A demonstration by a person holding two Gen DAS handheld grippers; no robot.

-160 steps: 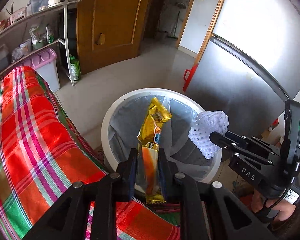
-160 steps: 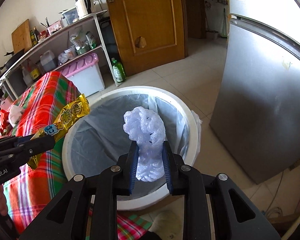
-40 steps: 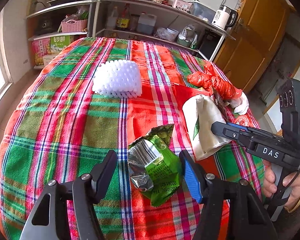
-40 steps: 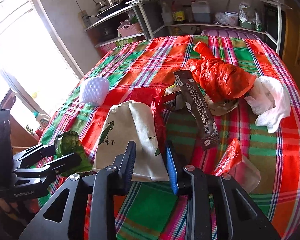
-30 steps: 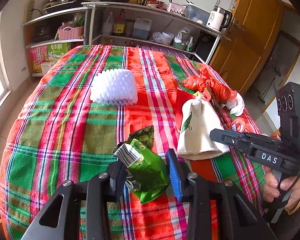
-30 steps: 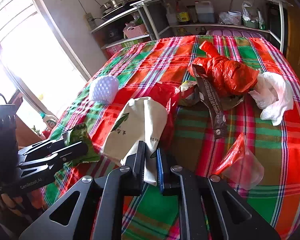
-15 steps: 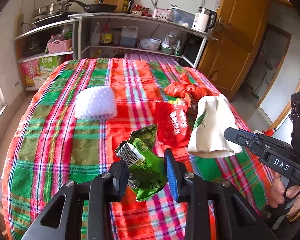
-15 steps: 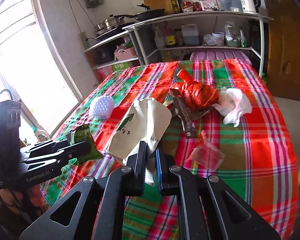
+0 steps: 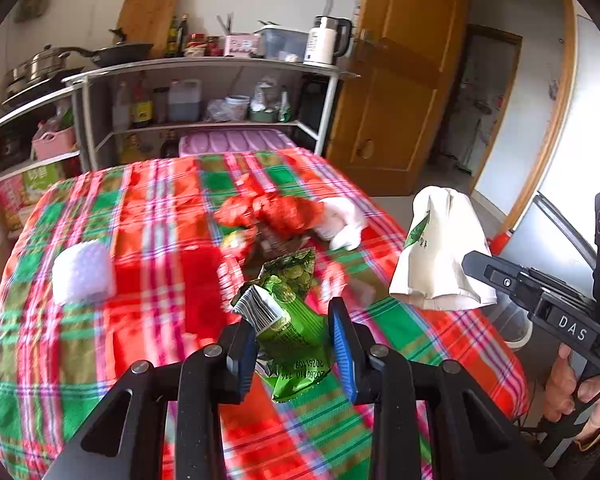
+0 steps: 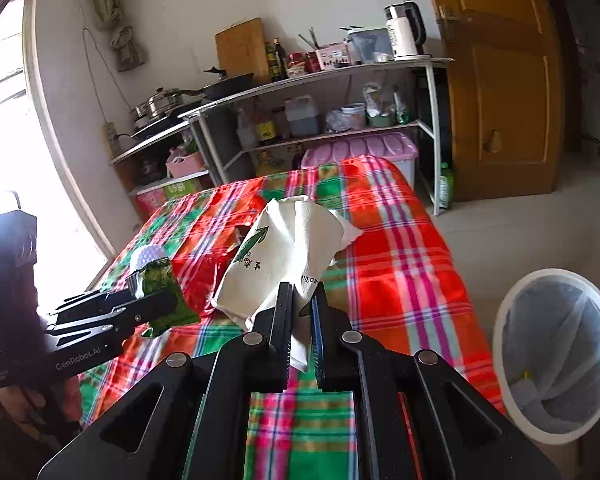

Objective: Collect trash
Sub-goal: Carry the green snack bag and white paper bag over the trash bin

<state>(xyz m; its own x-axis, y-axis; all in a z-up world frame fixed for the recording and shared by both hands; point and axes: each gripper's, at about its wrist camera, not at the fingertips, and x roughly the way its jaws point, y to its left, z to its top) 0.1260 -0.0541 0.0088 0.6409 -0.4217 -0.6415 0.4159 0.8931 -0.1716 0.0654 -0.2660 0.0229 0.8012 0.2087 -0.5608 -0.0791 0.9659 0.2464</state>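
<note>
The right gripper (image 9: 480, 268) reads "DAS", the left gripper (image 10: 168, 300) "GenRobot.AI".

Bright daylight, window (image 10: 4, 128) at left of right wrist view blown out white, plaid worktop (image 9: 100, 320) smeared by motion blur, fisheye bending at edges, dark corner vignette, black fingers (image 10: 282, 320) sharp

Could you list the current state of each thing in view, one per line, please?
Left gripper: shut on the green wrapper, lifted off the table.
Right gripper: shut on the white bag, held up.
Bin: open, lined, nearly empty.
Red bag: lying on the tablecloth.
Foam net: lying on the tablecloth.
Tissue: crumpled beside the red bag.
Door: ajar.
</note>
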